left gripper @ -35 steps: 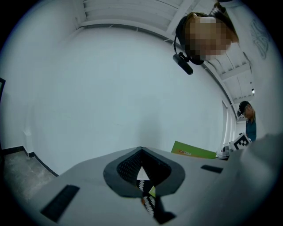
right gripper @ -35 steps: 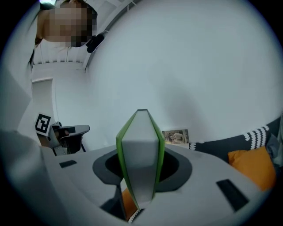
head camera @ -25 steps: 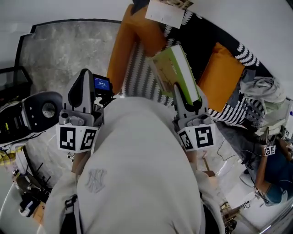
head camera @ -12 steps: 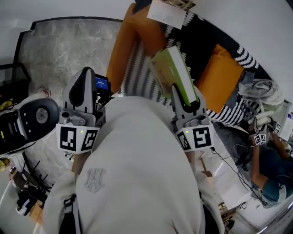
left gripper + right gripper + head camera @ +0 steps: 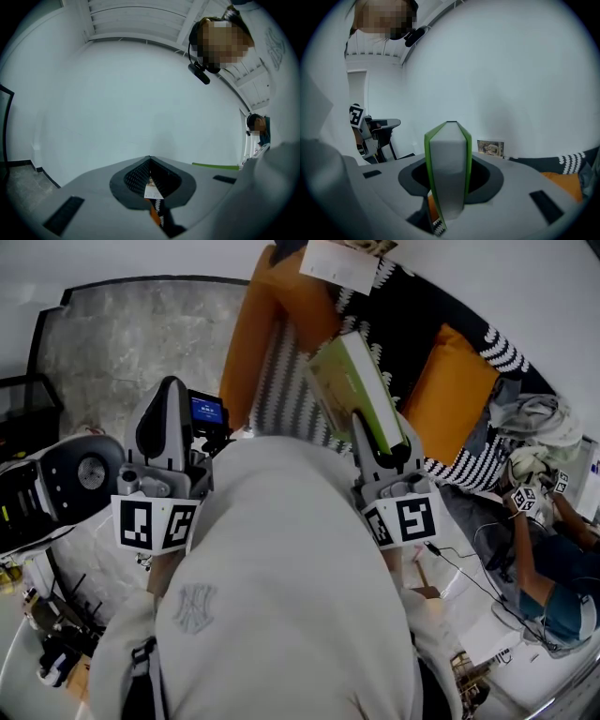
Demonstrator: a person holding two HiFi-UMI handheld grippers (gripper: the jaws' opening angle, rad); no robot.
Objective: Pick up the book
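A thick book (image 5: 359,390) with a green cover hangs in the air above the sofa, page edges toward me. My right gripper (image 5: 382,440) is shut on its lower end. In the right gripper view the book (image 5: 447,173) stands upright between the two jaws, and both covers lie against the pads. My left gripper (image 5: 167,407) is level at the left, away from the book. Its jaws meet at the tip (image 5: 150,160) with nothing between them.
Below the book is a sofa with orange cushions (image 5: 457,390) and a black-and-white patterned throw (image 5: 289,390). A picture card (image 5: 337,263) lies at its back. Grey marble floor (image 5: 122,343) is on the left, with a black device (image 5: 70,479). Another person (image 5: 553,577) sits at the right by a clothes pile (image 5: 539,418).
My two grippers and the book have stayed where they were. The person at the right edge has lifted a hand with a marker cube toward the clothes pile.
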